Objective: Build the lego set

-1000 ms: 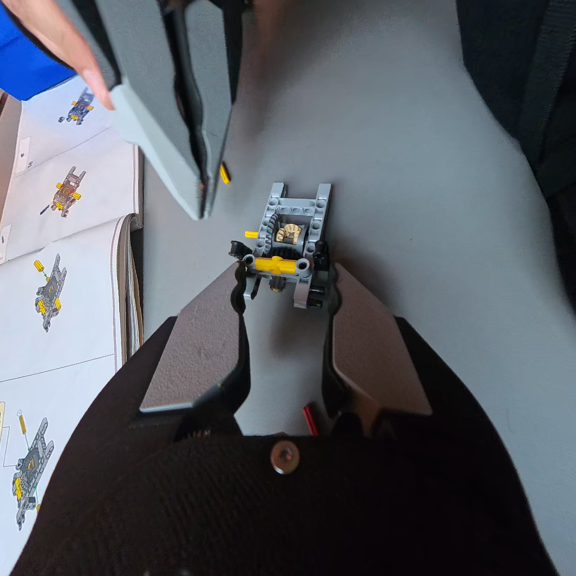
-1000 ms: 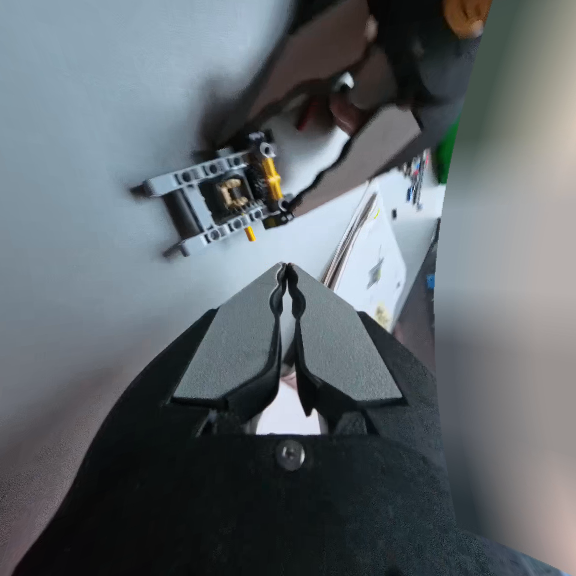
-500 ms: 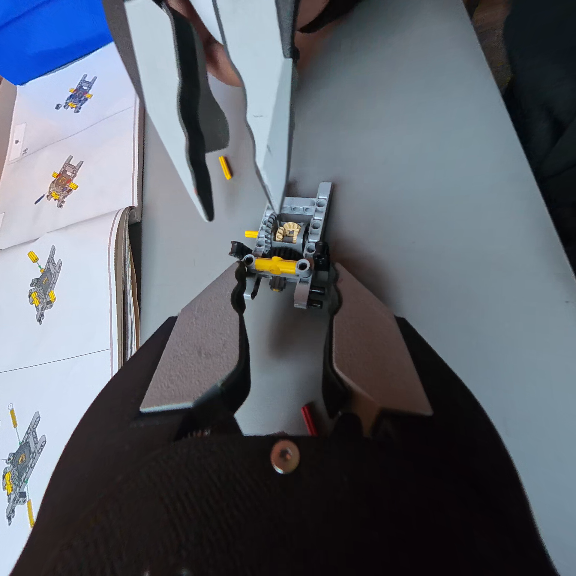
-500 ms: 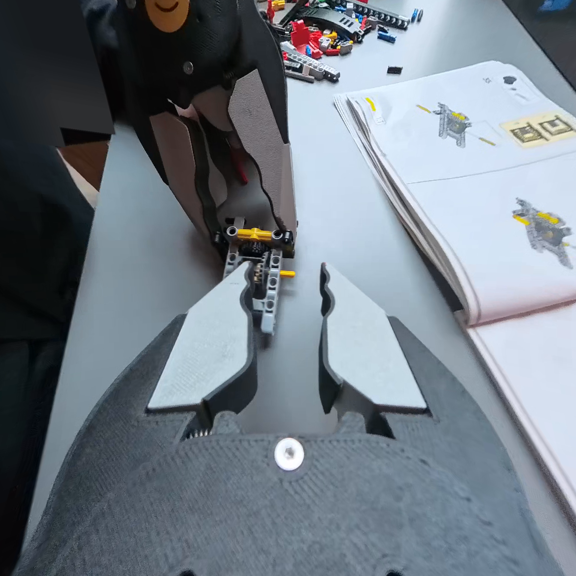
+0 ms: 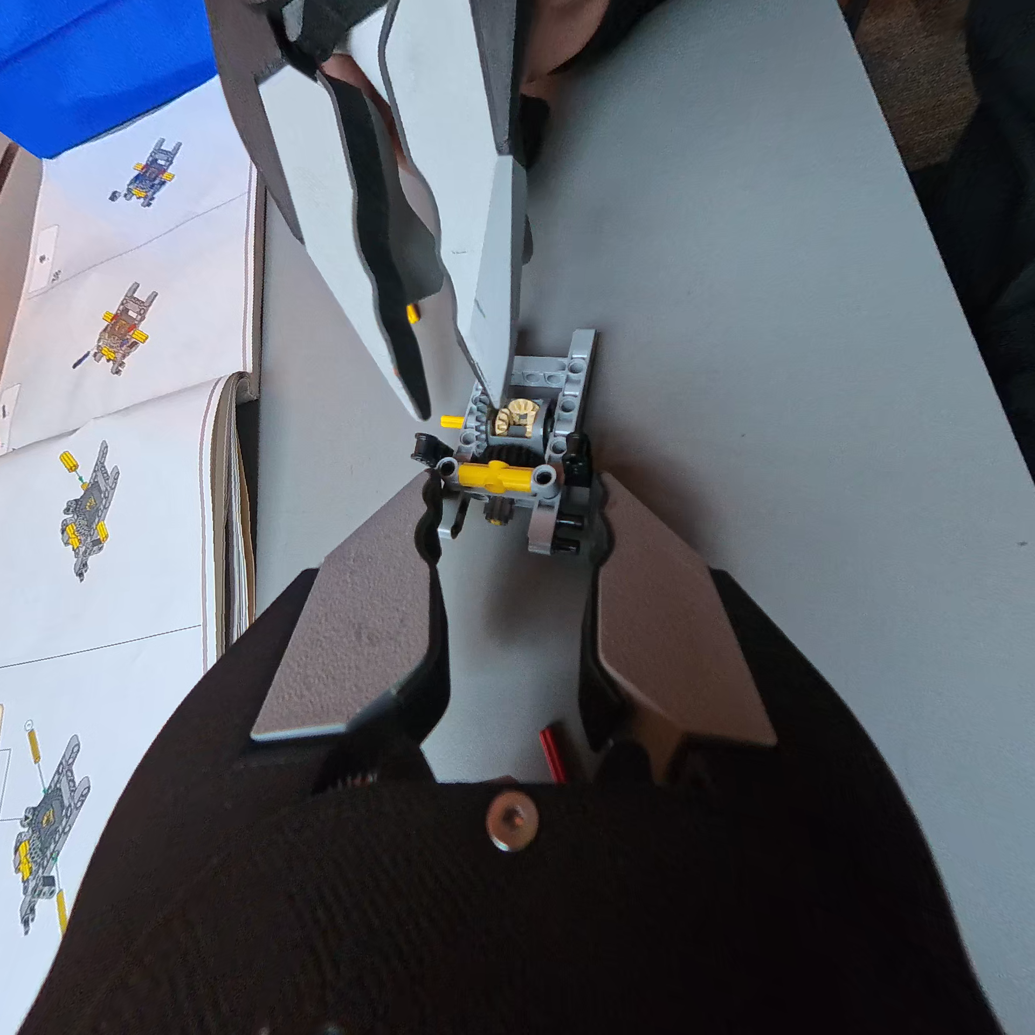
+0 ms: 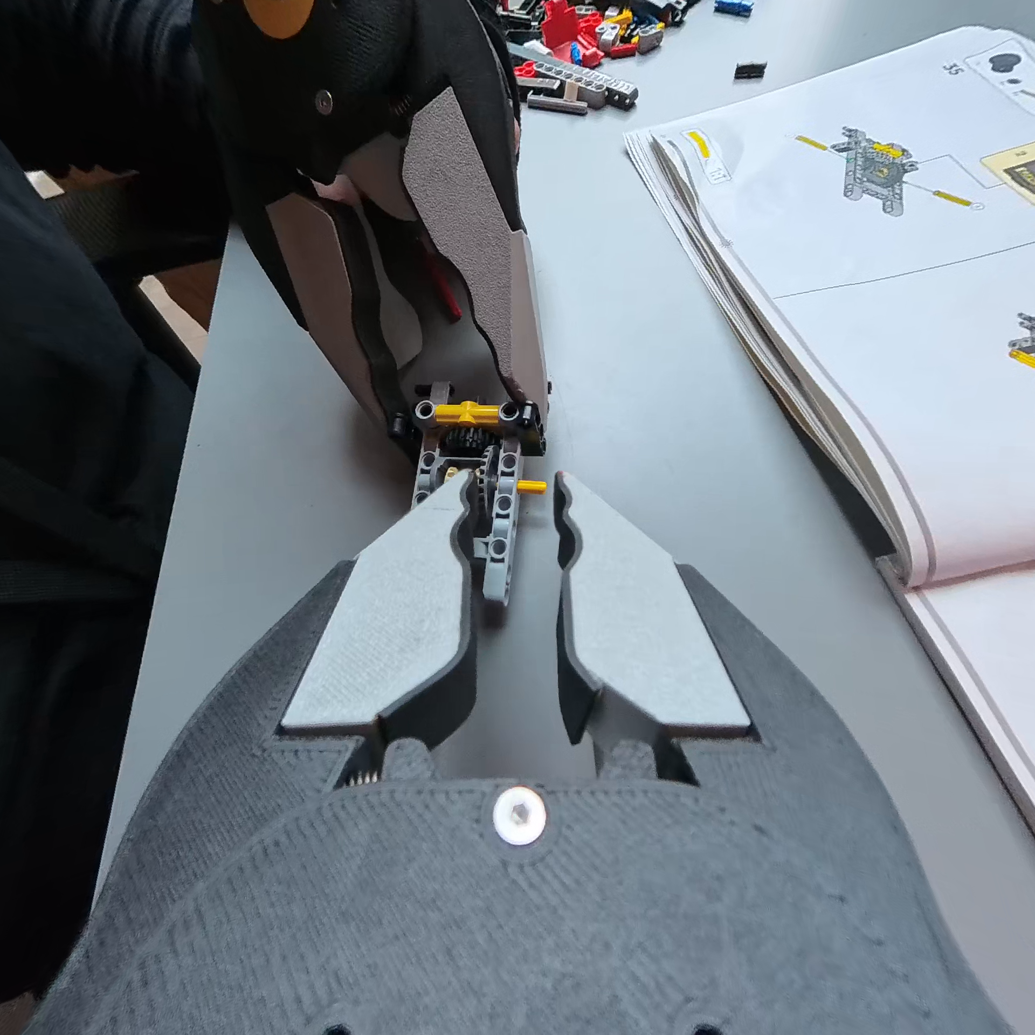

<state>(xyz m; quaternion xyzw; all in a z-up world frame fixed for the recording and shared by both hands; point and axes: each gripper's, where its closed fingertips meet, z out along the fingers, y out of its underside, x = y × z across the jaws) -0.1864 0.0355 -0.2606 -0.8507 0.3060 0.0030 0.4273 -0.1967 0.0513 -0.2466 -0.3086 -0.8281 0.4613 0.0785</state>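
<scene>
A: Where does the lego frame (image 5: pixel 523 442) sit?

B: On the grey table (image 5: pixel 728 392), lying flat, just beside the open instruction book (image 5: pixel 112 504), with a strip of bare table between them. The frame is grey, with a yellow bar (image 5: pixel 493 475) across one end, black pins at that end's corners, a tan gear (image 5: pixel 515 419) in its middle and a short yellow peg (image 6: pixel 532 486) sticking out of the side that faces the book.

A: And the left gripper (image 5: pixel 512 504)?

B: Its jaws are spread about as wide as the frame and flank the end with the yellow bar. The fingertips (image 5: pixel 428 504) stand right against the black corner pins, but I cannot tell whether they press on them.

A: The right gripper (image 6: pixel 509 487)?

B: It comes at the frame from the opposite end, jaws parted. One fingertip is down over the middle of the frame, at the gear; the other is out past the peg, on the book's side. One of the frame's side beams lies in the gap. It has hold of nothing.

A: Anything else near the frame?

B: A loose small yellow piece (image 5: pixel 413 313) lies on the table beyond it, partly behind the right gripper. A thin red rod (image 5: pixel 551 756) lies under the left gripper. A heap of loose bricks (image 6: pixel 582 50) is well beyond the frame, past the left gripper.
</scene>
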